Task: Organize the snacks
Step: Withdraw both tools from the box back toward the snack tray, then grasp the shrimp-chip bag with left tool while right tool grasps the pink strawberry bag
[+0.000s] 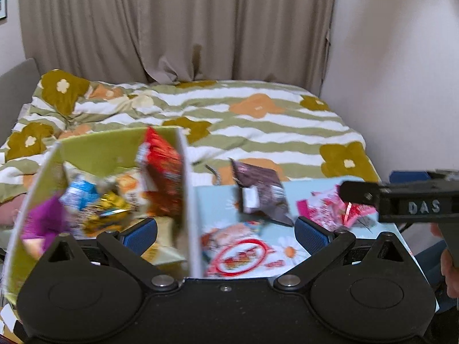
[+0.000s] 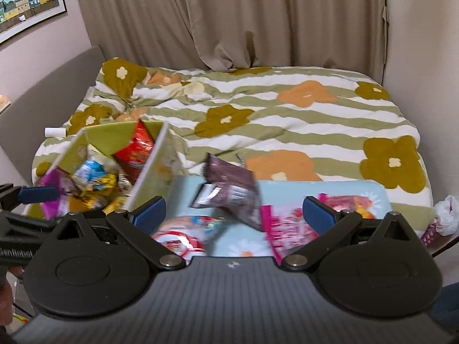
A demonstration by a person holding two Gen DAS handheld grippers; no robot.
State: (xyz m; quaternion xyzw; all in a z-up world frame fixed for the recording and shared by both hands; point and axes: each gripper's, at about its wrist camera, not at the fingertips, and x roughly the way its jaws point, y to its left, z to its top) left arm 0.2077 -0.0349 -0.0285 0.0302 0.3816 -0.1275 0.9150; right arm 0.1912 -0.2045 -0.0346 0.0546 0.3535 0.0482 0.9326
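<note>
Behind everything hangs a beige curtain [image 2: 229, 20], and under it is a bed with a striped, flowered cover [image 2: 287, 114]; on its near edge lies a light blue printed sheet [image 1: 218, 200] that carries the loose snacks. At the left end stands a green box [image 1: 103, 152], open to the top and already holding several packets, among them a red bag [image 1: 163, 166] leaning on its right wall. The dark brown packet [image 2: 229, 189] is blurred and appears tilted, perhaps in the air above the sheet; I cannot tell if it touches anything. It is straight ahead of the right gripper [image 2: 232, 215], whose jaws are wide apart and hold nothing, and its long axis runs from far-left to near-right. The pink packet [image 2: 289, 226] lies flat, just beside the right finger of that gripper. The left gripper [image 1: 226, 229] is also wide and empty, with the wall of the box between its fingers. In my judgement the right gripper is nearer to both loose packets, and the box is to their left, so the carrying would go leftward.
</note>
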